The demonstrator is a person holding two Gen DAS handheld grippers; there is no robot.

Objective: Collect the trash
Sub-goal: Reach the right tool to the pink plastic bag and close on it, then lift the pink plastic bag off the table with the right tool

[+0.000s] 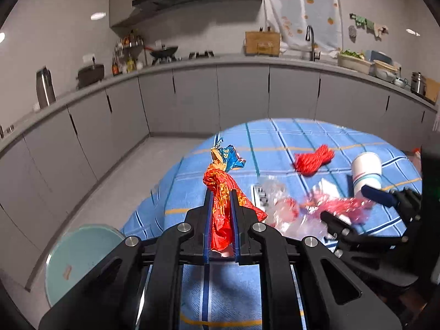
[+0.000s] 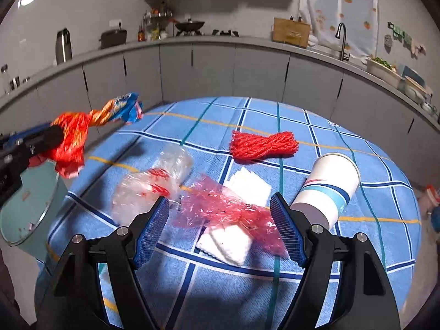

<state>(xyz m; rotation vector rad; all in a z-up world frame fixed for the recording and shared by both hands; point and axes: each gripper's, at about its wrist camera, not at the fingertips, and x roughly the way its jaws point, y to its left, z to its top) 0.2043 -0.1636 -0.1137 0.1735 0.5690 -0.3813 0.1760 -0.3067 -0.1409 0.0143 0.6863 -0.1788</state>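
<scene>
My left gripper is shut on a crumpled red, orange and blue snack wrapper and holds it in the air above the table's left edge; the wrapper also shows in the right wrist view. My right gripper is open, its jaws either side of a pink plastic film that lies over white tissue. A clear plastic bag, a red yarn bundle and a tipped paper cup lie on the blue checked tablecloth.
A pale green round bin stands below the table's left edge, also seen in the right wrist view. Grey kitchen cabinets and a worktop with pots and a sink run behind the table.
</scene>
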